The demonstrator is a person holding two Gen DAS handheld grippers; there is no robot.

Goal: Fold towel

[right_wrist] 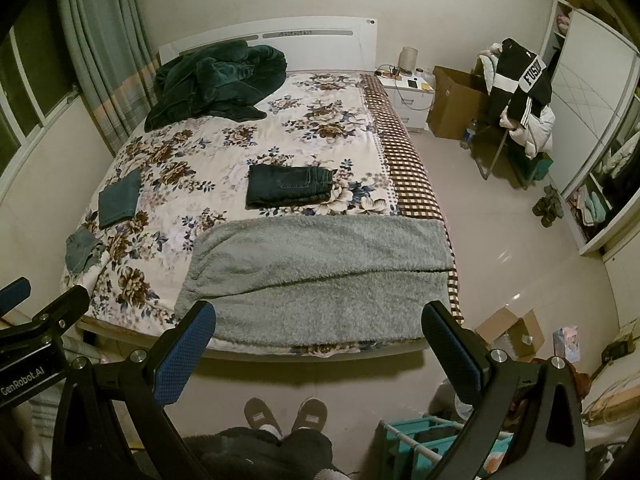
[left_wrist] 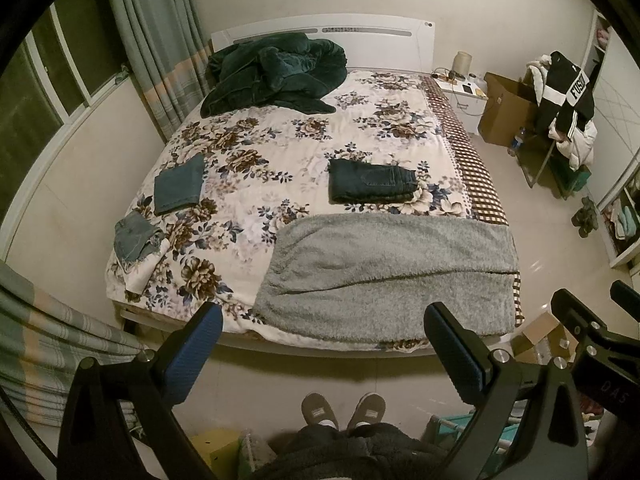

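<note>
So the grey towel [left_wrist: 390, 276] is lying spread out across the foot end of the bed [left_wrist: 280, 148], on the right side, with its near edge reaching the foot edge and a crease running across it. Both grippers hang in the air off the foot of the bed, not touching it. Left gripper [left_wrist: 324, 352] has its fingers wide apart and holds nothing; same story with the right gripper [right_wrist: 320, 350], wide and empty.

Other stuff on the floral cover: folded dark jeans [left_wrist: 372, 182] in the middle just past the towel, a folded blue cloth [left_wrist: 179, 190] and some frayed denim [left_wrist: 134, 238] along the left edge, and a dark green blanket [left_wrist: 276, 74] bunched up by the headboard.

Containers: a big cardboard box [left_wrist: 506, 108] stands open next to the nightstand [left_wrist: 464, 96], can't really see what's in it. A smaller open box [right_wrist: 510, 332] sits on the floor near the bed's foot corner, with maybe some pale item inside.
</note>
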